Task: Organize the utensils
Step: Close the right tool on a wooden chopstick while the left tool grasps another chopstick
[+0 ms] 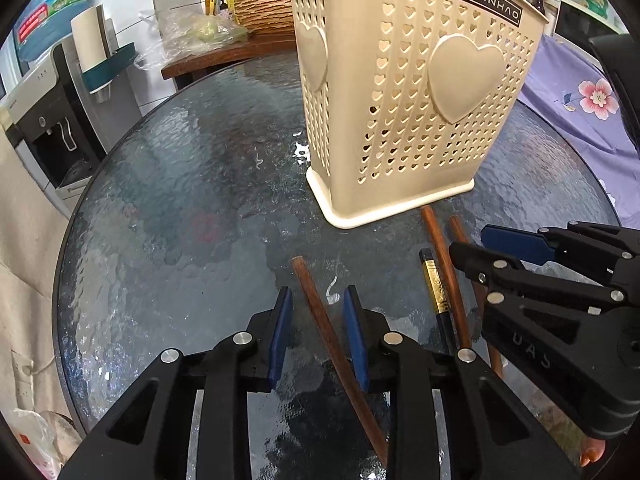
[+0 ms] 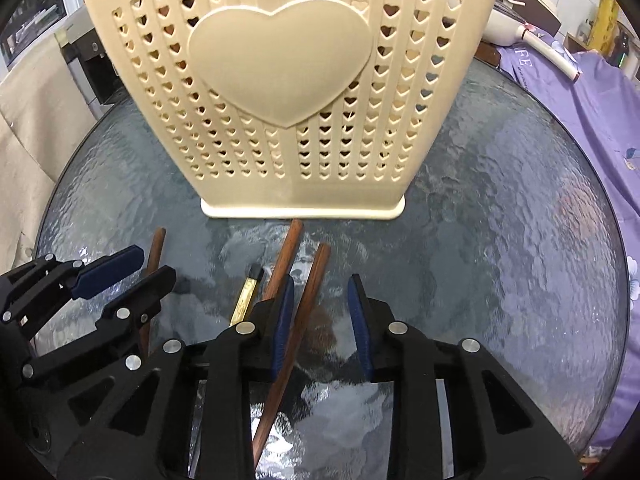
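A cream utensil holder (image 1: 404, 92) with heart-shaped holes stands upright on the round glass table (image 1: 180, 200); it also shows in the right wrist view (image 2: 296, 92). Several brown wooden chopsticks and one black-and-gold chopstick (image 1: 436, 288) lie in front of it. My left gripper (image 1: 316, 300) is open, its blue pads on either side of one brown chopstick (image 1: 320, 312) lying on the glass. My right gripper (image 2: 322, 292) is open around another brown chopstick (image 2: 304, 312), which lies against the left pad. The black-and-gold chopstick (image 2: 248, 296) lies just left of it.
A water dispenser (image 1: 44, 120) stands left of the table. A wooden side table (image 1: 224, 54) holds a plastic bag and a woven basket behind. A purple flowered cloth (image 2: 600, 112) covers furniture on the right.
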### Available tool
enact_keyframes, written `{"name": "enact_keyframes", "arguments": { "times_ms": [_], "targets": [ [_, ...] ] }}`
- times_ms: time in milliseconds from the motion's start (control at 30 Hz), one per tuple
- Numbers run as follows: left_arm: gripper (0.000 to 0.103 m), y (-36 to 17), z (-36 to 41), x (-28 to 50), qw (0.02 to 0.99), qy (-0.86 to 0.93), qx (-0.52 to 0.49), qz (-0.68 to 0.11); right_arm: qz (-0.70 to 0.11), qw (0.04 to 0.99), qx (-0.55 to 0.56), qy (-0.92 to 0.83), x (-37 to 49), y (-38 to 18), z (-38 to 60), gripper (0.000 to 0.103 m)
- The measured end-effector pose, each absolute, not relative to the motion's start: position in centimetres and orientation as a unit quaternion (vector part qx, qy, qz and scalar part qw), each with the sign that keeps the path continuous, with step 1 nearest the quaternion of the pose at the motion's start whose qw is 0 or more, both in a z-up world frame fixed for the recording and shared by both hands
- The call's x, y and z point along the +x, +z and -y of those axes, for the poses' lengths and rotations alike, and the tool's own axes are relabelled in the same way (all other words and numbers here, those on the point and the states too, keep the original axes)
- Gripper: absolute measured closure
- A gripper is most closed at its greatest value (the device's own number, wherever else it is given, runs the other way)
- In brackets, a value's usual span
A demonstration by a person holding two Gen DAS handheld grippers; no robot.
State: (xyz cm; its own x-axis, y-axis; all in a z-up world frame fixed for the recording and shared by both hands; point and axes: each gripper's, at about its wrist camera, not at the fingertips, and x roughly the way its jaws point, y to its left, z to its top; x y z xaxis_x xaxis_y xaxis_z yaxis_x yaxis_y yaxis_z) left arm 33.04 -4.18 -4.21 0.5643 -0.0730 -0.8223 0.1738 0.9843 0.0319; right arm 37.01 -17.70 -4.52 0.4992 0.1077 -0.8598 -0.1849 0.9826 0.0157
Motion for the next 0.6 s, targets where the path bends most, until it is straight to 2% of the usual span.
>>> {"name": "enact_keyframes", "arguments": {
  "times_ms": [100, 233, 600],
  "targets": [
    [0.084, -4.2, 4.2, 33.2, 0.884, -0.067, 0.054, -0.460, -0.490, 0.867, -0.039, 0.084, 37.4, -4.5, 17.9, 0.079],
    [0.091, -4.2, 4.1, 33.4, 0.884, -0.064, 0.057, -0.459, -0.485, 0.870, -0.042, 0.082, 37.9, -4.3, 17.5, 0.091],
    [0.096, -4.2, 3.5, 33.4, 0.886, -0.065, 0.037, -0.458, -0.476, 0.875, 0.004, 0.089, 37.5, -4.4, 19.3, 0.095]
  ]
}}
